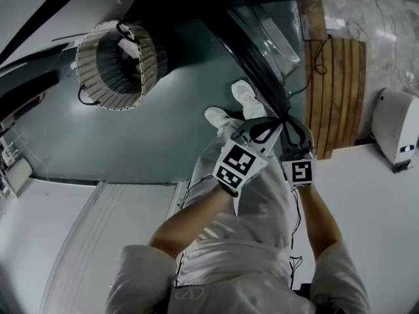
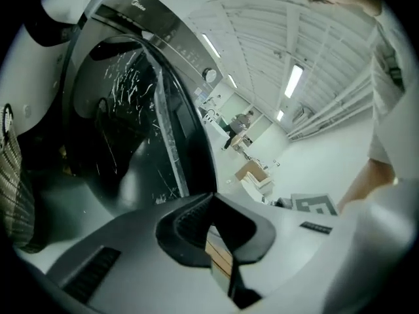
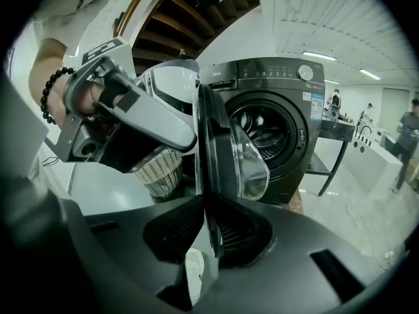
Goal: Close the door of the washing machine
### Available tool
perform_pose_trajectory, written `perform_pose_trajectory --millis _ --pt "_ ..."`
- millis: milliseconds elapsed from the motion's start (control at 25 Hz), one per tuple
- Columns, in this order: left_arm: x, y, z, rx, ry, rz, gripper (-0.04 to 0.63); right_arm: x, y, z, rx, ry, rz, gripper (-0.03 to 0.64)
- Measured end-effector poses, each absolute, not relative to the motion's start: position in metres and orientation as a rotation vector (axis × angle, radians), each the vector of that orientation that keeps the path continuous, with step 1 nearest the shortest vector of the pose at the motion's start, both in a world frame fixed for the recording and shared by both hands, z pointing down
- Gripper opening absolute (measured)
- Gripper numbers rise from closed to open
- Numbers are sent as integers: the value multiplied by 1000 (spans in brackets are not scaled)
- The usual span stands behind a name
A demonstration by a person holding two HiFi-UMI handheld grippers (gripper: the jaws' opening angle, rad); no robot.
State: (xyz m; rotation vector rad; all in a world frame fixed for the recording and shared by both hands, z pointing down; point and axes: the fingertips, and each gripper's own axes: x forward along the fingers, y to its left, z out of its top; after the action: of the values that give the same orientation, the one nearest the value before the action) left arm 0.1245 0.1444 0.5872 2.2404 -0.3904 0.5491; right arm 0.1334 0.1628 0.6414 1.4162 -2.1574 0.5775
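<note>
A dark grey front-loading washing machine (image 3: 278, 120) stands with its round glass door (image 3: 226, 142) swung open towards me. In the head view the door (image 1: 262, 64) is a dark slanted bar reaching down to both grippers. My right gripper (image 3: 204, 201) is shut on the door's rim, which runs straight between its pads. My left gripper (image 2: 211, 198) is shut with nothing between its jaws, right against the door (image 2: 131, 123). In the right gripper view the left gripper (image 3: 137, 120) lies on the door's left side. From above, the left gripper (image 1: 265, 131) and right gripper (image 1: 298, 136) sit close together.
A woven laundry basket (image 1: 118, 64) stands on the floor at the left, also in the right gripper view (image 3: 160, 172). My white shoes (image 1: 245, 97) are just under the door. A wooden slatted board (image 1: 334, 90) and a white appliance (image 1: 396, 126) are at the right. People (image 3: 409, 142) stand far off.
</note>
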Motion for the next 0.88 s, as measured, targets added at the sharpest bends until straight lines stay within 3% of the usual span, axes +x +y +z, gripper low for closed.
perform_pose_trajectory --millis 880 --pt "161 83 591 2402 -416 503 3 244 108 649 1479 -2055 530 86"
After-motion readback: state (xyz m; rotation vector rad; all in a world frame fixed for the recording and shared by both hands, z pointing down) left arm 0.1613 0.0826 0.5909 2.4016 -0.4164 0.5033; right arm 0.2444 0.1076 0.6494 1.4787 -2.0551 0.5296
